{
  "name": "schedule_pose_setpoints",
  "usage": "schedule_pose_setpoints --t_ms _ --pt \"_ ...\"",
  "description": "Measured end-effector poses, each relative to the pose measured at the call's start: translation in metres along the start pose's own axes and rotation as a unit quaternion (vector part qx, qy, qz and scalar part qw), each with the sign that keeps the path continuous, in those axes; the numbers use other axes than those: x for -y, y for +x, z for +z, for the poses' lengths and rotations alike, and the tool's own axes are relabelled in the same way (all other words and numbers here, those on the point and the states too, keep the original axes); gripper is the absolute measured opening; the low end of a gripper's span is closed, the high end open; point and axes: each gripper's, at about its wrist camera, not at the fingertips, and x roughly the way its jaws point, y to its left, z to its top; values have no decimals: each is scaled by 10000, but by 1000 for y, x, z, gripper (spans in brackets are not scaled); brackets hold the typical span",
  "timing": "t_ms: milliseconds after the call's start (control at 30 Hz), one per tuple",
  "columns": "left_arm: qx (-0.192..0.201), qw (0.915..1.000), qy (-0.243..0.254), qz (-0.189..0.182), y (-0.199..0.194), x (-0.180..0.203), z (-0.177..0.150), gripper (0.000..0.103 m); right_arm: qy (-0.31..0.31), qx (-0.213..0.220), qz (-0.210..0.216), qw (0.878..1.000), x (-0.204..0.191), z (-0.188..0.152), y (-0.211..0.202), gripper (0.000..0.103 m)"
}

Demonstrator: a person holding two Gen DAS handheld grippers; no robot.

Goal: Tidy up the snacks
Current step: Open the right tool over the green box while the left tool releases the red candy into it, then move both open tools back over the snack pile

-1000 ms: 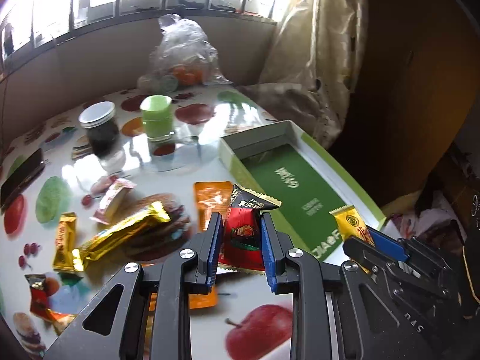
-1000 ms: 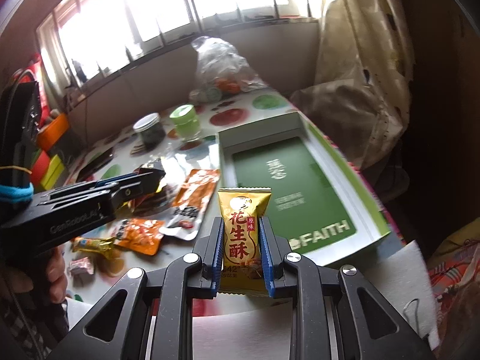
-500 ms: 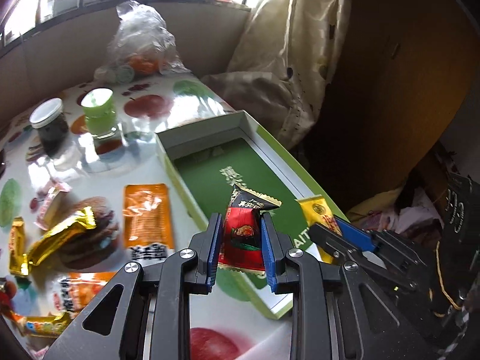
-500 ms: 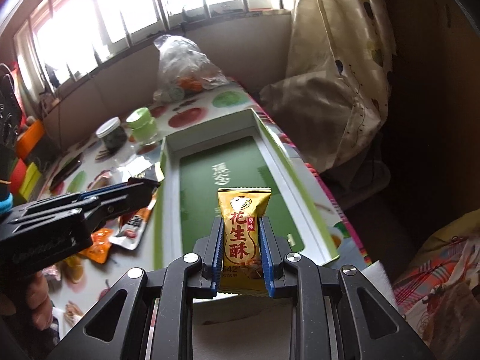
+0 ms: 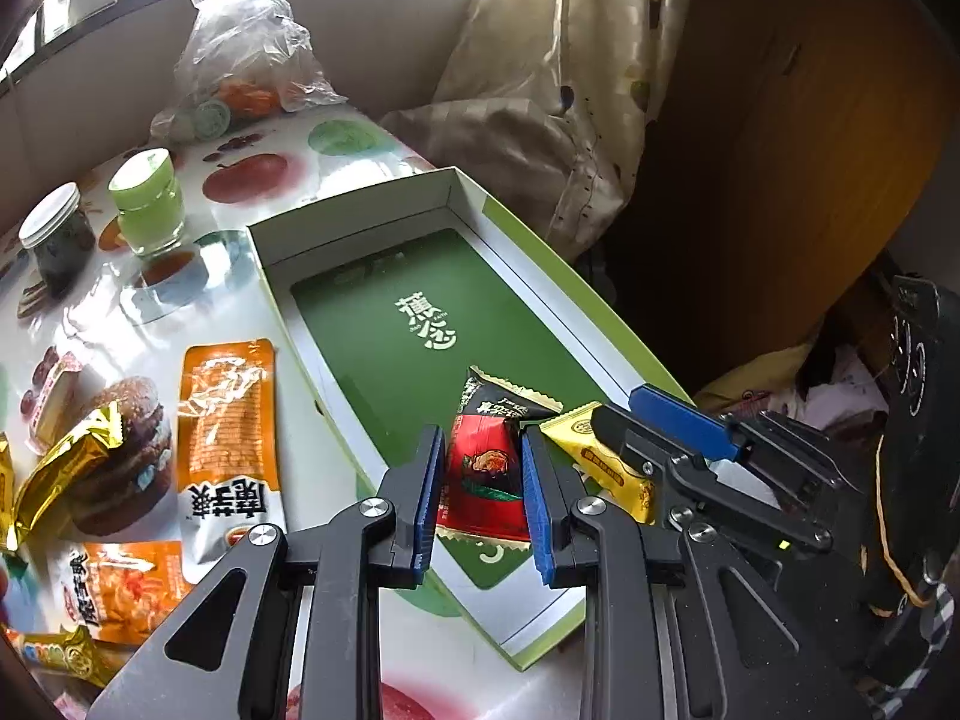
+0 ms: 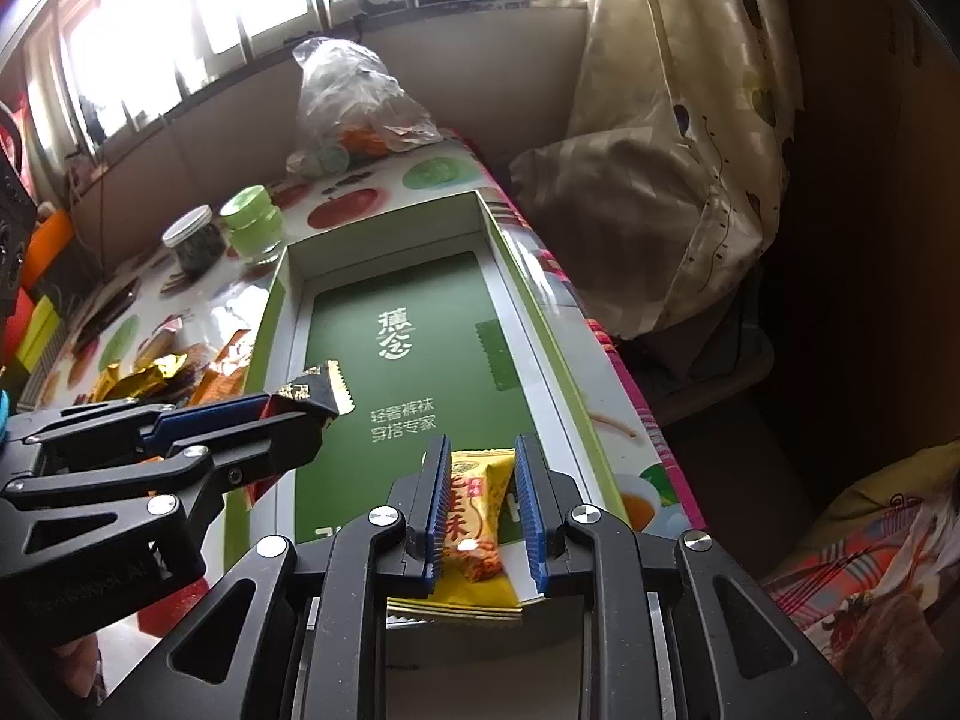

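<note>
A shallow green-and-white box (image 5: pixel 384 222) (image 6: pixel 528 312) lies open on the fruit-print table. My left gripper (image 5: pixel 483 483) is shut on a red and black snack packet (image 5: pixel 486 468) and holds it over the box's near end; it also shows in the right wrist view (image 6: pixel 300 420). My right gripper (image 6: pixel 483 498) has its jaws wider than the yellow snack packet (image 6: pixel 474 516), which hangs tilted between them over the box's near right corner. That packet also shows in the left wrist view (image 5: pixel 606 468).
Loose snacks lie left of the box: an orange packet (image 5: pixel 225 420), a gold bar (image 5: pixel 66 468), another orange packet (image 5: pixel 120 588). A dark jar (image 5: pixel 57 234), a green jar (image 5: pixel 147 198) and a plastic bag (image 5: pixel 246 60) stand farther back. A curtain (image 6: pixel 690 150) hangs right of the table.
Both grippers have moved forward over the box with their packets. The right gripper's jaws have opened, and the yellow packet has tilted and slipped lower between them.
</note>
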Motion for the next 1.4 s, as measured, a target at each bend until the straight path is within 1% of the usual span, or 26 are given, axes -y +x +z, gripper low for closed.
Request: schedule_pose_setpoints --t_ms 433,633,700,733,767,900,967,1100,1333,1400 --pt "-244 9996 -79 70 13 1 -1 26 73 56 82 9999 3 2 -9 22" --pt "-216 9996 -126 122 9 0 -4 26 192 106 102 9997 7 2 -15 25" --pt "-192 9996 -138 144 5 1 -6 29 207 127 106 9996 7 2 -16 25" --pt "-174 9996 -162 155 3 1 -7 34 212 141 114 9996 7 2 -18 26" --pt "-158 9996 -185 166 1 0 -8 35 220 159 121 9996 7 2 -20 27" --pt "-35 9994 -205 289 -11 1 -13 35 238 195 170 9994 4 1 -25 29" --pt "19 9991 -311 292 -18 -2 -17 35 226 209 231 9993 1 -1 -27 31" --pt "124 9981 -412 444 -33 -7 -26 35 147 245 308 9991 -9 -3 -33 34" --pt "369 9939 -736 739 -65 -31 -47 36 -132 295 600 9977 -36 -5 -38 37" --pt "416 9917 -815 907 -74 -42 -55 36 -244 288 680 9970 -46 -7 -38 37"
